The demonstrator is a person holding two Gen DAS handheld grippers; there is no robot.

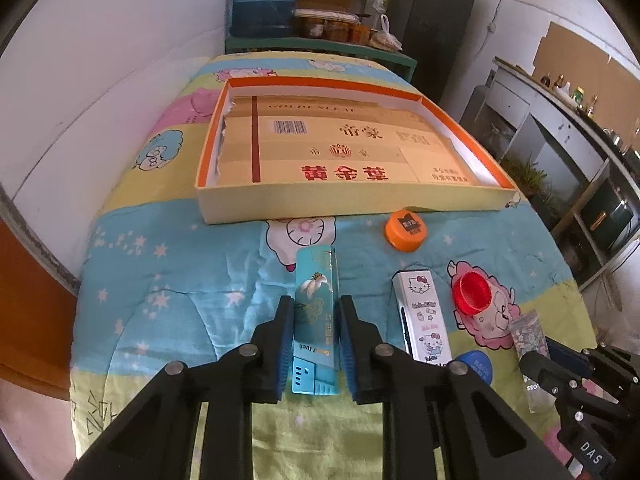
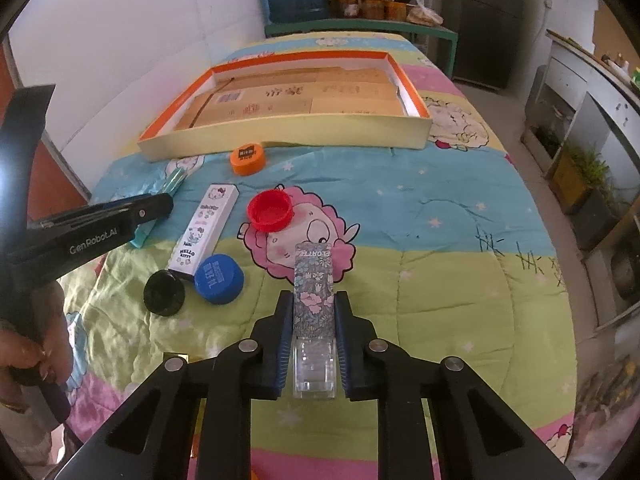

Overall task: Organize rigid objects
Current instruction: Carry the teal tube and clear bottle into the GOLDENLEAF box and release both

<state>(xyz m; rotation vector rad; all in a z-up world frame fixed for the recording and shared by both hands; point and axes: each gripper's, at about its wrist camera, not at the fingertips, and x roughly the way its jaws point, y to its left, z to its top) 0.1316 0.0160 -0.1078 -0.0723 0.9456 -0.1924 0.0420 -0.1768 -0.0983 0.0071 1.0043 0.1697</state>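
The teal box (image 1: 315, 322) is lying lengthwise between the left gripper's (image 1: 313, 312) blue pads, and those pads are pressing on both its long sides, so the left gripper is clamped on it. The box is resting on the quilt (image 1: 180, 272). Over on the right gripper (image 2: 314, 308), the floral box (image 2: 313, 292) is sitting squeezed between the pads the same way, its clear end nearest the camera.

Just right of the left gripper, the Hello Kitty box (image 1: 424, 316) is lying flat, with the red cap (image 1: 472, 292) beyond it and the blue cap (image 1: 478, 366) peeking at its near end. The orange cap (image 1: 406, 230) is sitting ahead and to the right, just before the tray (image 1: 348, 210). From the right gripper, the blue cap and a black cap (image 2: 165, 294) are sitting to the left, touching or nearly so. A hand (image 2: 36, 344) is gripping the left tool's handle.
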